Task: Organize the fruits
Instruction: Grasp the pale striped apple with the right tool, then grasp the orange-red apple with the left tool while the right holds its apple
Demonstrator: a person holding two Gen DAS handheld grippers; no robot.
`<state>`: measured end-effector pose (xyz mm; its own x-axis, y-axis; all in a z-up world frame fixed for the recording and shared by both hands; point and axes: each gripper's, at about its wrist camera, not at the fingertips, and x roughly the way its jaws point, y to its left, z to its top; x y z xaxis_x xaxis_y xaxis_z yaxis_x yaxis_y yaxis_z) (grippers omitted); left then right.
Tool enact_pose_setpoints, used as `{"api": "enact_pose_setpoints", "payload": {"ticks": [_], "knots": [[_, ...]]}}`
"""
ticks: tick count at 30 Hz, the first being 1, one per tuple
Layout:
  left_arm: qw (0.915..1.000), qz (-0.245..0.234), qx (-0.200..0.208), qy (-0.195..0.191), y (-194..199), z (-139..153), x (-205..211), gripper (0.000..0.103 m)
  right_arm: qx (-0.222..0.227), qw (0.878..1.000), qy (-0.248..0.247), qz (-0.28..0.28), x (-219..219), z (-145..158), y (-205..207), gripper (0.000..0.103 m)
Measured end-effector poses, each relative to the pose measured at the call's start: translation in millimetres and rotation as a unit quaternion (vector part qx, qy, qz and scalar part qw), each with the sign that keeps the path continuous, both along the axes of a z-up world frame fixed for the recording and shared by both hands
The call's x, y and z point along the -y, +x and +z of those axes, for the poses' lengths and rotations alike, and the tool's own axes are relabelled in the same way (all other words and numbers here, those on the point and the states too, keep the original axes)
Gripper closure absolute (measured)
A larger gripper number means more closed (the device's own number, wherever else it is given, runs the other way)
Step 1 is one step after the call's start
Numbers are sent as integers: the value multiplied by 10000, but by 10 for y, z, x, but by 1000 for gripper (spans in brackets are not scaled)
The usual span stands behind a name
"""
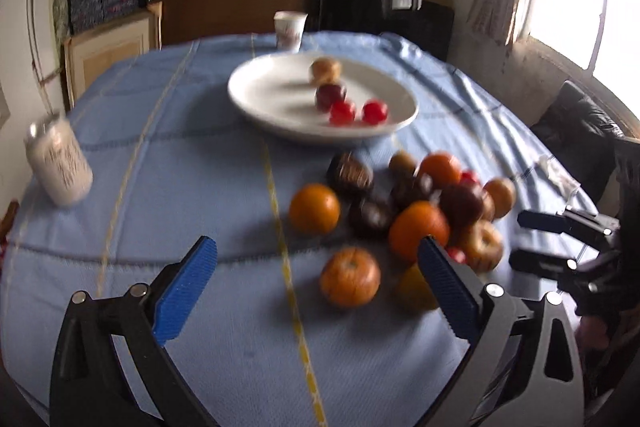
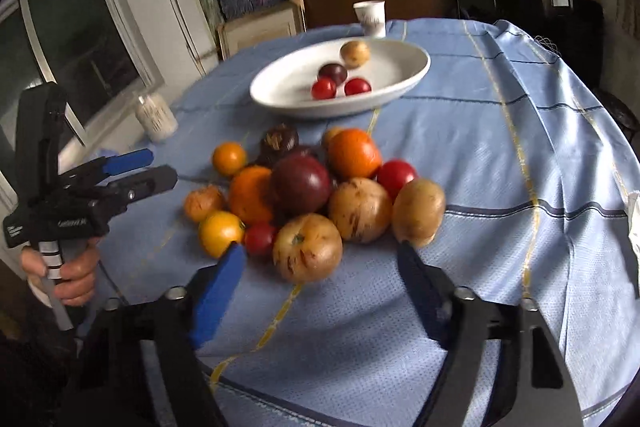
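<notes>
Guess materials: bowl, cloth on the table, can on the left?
Bowl: likely glazed ceramic, plain white and glossy with soft reflections; could be melamine. Tablecloth: woven fabric, matte light blue with stripes, creased and draped over the edge. Can: looks like printed metal with a shiny rim, though it is blurred.

One white bowl (image 2: 404, 83) holds four fruits: two red (image 2: 324, 89), one dark purple (image 2: 333, 73) and one tan (image 2: 355, 53). One paper cup (image 2: 370, 18) and one white can (image 2: 156, 117) are on the worktop (image 2: 480, 155). The loose pile (image 2: 312, 195) numbers at least thirteen fruits; an exact count cannot be taken because of blur.
</notes>
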<state>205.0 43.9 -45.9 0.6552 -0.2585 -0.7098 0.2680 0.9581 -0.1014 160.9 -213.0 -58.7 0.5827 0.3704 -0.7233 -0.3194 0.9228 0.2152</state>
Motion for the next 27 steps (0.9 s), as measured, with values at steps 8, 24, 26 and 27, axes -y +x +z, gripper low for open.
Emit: {"api": "enact_pose_setpoints", "payload": {"ticks": [8,24,26,27], "knots": [[9996,182,-20,203,2,-111,-34,5,-242,9991,-325,109,-175,-131,31,51],[9996,119,-94,230,3,-117,-7,5,-387,9987,-282,161,-235,-169,154,58],[9996,61,-100,250,7,-125,13,5,-376,9987,-284,200,-249,-160,150,60],[9996,36,-105,252,6,-127,23,5,-354,9986,-322,210,-256,-156,142,60]]}}
